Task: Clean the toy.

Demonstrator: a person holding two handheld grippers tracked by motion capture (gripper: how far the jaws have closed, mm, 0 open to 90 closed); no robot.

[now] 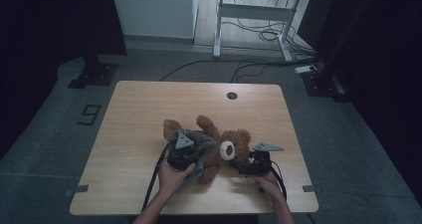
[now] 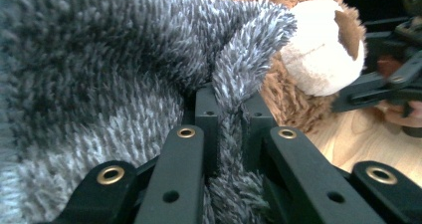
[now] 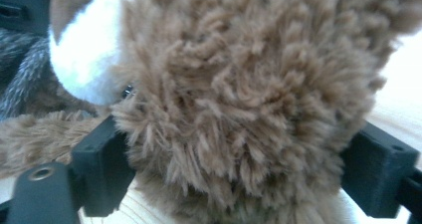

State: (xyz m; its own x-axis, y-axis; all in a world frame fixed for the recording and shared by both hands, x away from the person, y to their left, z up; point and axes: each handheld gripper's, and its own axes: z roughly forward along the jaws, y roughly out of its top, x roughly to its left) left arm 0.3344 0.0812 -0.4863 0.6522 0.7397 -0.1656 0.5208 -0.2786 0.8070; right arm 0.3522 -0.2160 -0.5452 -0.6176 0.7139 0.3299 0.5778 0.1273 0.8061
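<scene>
The teddy bear (image 1: 221, 147) lies on its back near the front edge of the wooden table (image 1: 139, 114), wearing a fuzzy grey garment (image 2: 99, 69). The left gripper (image 1: 181, 157), held low from the near side, has its jaws pinched tight on a fold of that grey fabric. The right gripper (image 1: 251, 165) has its jaws spread wide around the bear's shaggy brown head (image 3: 239, 94). Farther off, grey carpet (image 1: 348, 134) surrounds the pale table, and a white desk frame (image 1: 259, 10) stands over loose cables.
</scene>
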